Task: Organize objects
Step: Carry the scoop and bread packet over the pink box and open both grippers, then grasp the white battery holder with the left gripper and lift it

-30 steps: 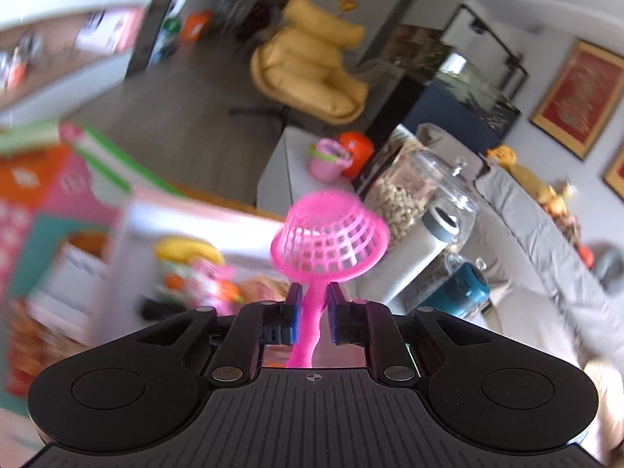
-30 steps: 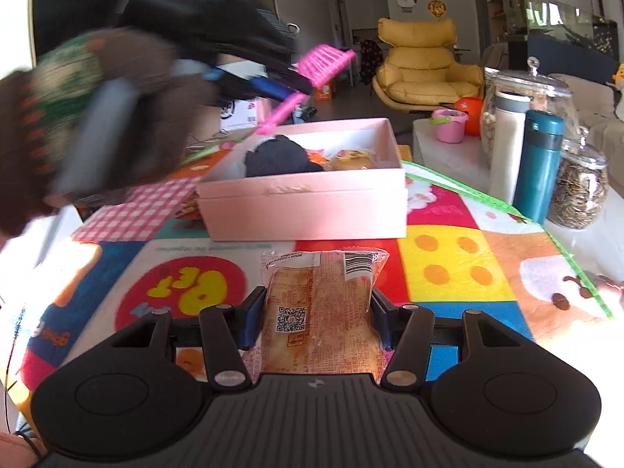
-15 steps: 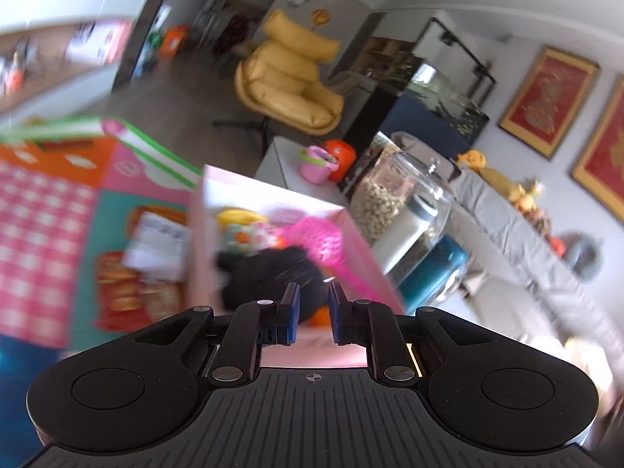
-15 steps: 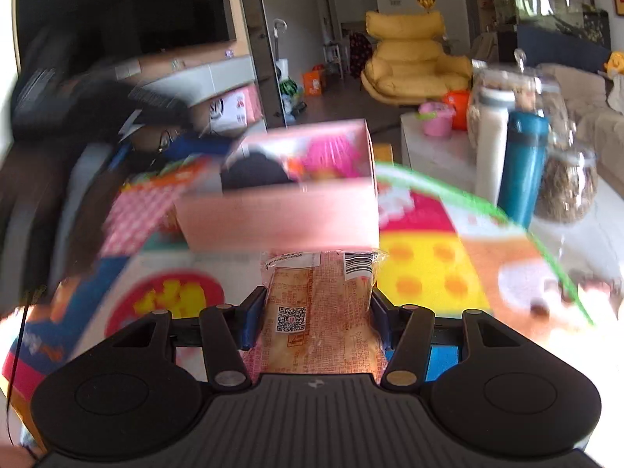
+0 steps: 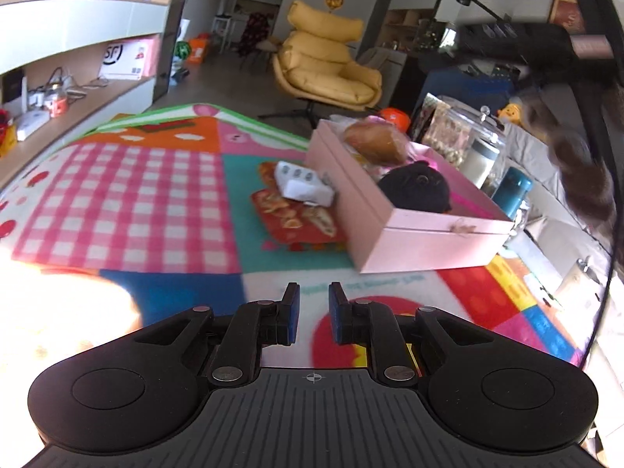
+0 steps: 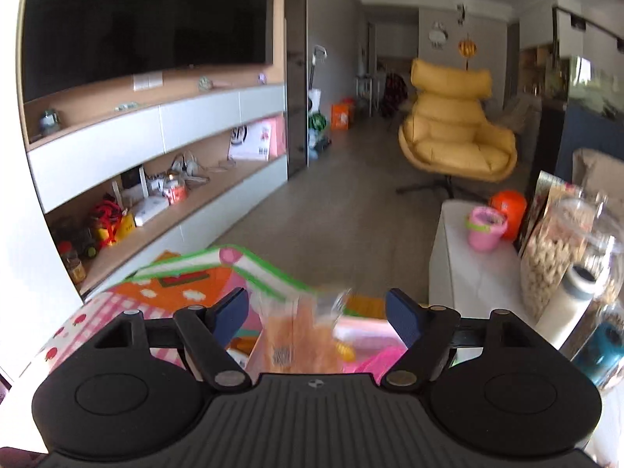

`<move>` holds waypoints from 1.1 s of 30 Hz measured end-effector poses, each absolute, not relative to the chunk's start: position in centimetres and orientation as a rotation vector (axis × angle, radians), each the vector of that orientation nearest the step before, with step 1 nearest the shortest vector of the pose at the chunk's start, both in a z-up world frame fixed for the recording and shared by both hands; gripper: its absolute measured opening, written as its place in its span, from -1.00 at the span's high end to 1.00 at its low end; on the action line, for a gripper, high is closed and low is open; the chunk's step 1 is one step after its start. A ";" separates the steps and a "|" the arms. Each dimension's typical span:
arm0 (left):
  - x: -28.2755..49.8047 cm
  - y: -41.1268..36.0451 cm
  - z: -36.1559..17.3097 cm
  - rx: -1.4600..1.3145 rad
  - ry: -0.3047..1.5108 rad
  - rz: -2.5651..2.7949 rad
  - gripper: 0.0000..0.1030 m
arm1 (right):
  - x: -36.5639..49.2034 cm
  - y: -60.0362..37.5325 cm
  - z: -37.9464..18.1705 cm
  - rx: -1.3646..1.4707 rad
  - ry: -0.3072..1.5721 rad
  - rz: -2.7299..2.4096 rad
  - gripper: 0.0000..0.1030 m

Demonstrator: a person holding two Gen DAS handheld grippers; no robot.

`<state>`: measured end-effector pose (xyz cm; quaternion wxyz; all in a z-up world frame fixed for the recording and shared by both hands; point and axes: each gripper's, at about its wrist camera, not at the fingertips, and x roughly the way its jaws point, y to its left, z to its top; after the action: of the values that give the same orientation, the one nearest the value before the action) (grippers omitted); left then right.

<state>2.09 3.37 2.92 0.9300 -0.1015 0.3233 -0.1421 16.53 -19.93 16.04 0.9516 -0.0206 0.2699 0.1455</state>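
Observation:
My left gripper (image 5: 313, 312) hovers low over the colourful mat (image 5: 128, 199), shut with nothing between its fingers, short of the pink box (image 5: 429, 230). In the box lie a black plush toy (image 5: 415, 191) and a wrapped bun (image 5: 376, 140) at its far end. My right gripper (image 6: 318, 314) is above the pink box (image 6: 362, 329) and its jaws are opening. The orange bread packet (image 6: 300, 335) shows blurred between them, and the pads stand clear of it. A pink plastic toy (image 6: 376, 362) lies in the box below.
A white packet (image 5: 302, 187) and red snack packets (image 5: 296, 214) lie on the mat left of the box. Glass jars (image 5: 468, 136), a white bottle (image 5: 481, 160) and a teal bottle (image 5: 511, 191) stand right of it. A sleeve (image 5: 585, 179) hangs at the right edge.
My left gripper has let the pink strainer go into the box and pulled back over the mat. My right gripper rose over the box with the bread packet and its jaws have spread.

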 end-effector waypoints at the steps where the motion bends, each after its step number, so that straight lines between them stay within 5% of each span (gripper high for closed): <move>1: 2.2 3.9 2.7 -0.220 0.667 -0.290 0.66 | 15.6 -20.3 15.4 -0.033 0.551 0.281 -0.56; 4: 3.0 4.6 2.3 -0.256 0.675 -0.282 0.66 | 11.9 -21.9 13.2 -0.005 0.531 0.260 -0.76; 13: 8.9 4.2 4.9 -0.352 0.613 -0.285 0.66 | 5.2 -24.7 4.7 0.108 0.639 0.209 -0.81; 18: 15.2 5.6 4.7 -0.490 0.750 -0.278 0.66 | 4.8 -23.6 1.3 0.099 0.672 0.200 -0.81; 21: 19.0 6.4 4.0 -0.549 0.838 -0.239 0.66 | 3.6 -23.1 1.7 0.070 0.603 0.227 -0.98; 33: 23.6 4.4 0.9 -0.598 0.977 -0.234 0.49 | 3.3 -23.6 2.3 0.091 0.553 0.239 -1.00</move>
<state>23.62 4.40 0.86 0.8340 -0.2824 0.4610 -0.1103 3.33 -23.59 2.27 0.9539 0.0448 0.2724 0.1174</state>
